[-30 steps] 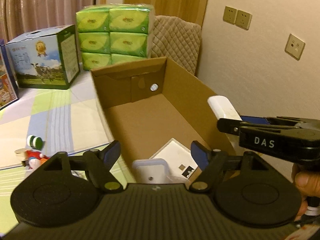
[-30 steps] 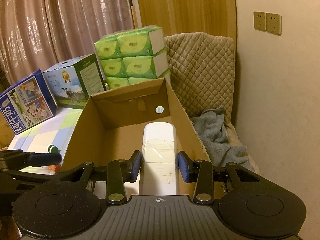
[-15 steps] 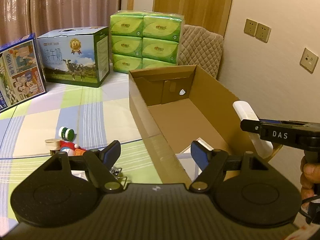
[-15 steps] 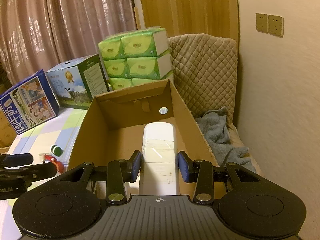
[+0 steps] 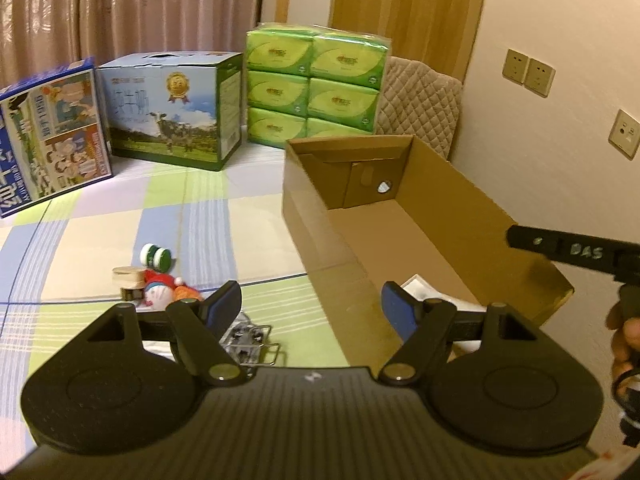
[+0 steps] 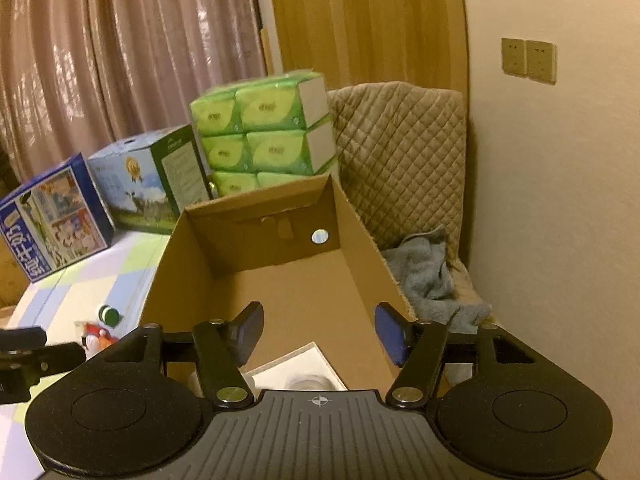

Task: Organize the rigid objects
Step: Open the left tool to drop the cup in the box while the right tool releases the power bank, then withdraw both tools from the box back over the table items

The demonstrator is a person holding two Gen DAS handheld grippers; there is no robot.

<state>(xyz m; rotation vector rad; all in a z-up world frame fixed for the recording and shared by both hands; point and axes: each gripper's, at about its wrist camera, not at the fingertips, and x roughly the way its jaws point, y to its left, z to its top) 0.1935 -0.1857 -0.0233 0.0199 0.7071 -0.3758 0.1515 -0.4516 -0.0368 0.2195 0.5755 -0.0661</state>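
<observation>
Left gripper [image 5: 312, 300]: jaws spread wide, nothing held, shown lower centre above the checked cloth [image 5: 120, 240]. Right gripper [image 6: 318, 330]: jaws likewise wide and empty, positioned over the near end of the cardboard box [image 6: 256, 216]. White flat box [image 6: 296, 368]: seen on the box floor, lower centre. Small toys [image 5: 160, 284] and green-capped bottle [image 5: 157, 257]: grouped on the cloth, left of the box.

- Pleated pinkish-brown curtains [image 6: 120, 60] hang across the rear.
- Cream plastered wall [image 5: 560, 32] with beige socket plates [image 5: 528, 72].
- Vertical wood-grain panel [image 6: 360, 20] beside the curtains.
- Quilted tan padded chair [image 6: 404, 148] against the wall.
- Checked pastel cloth surface [image 5: 120, 232]; warm, dim lighting.
</observation>
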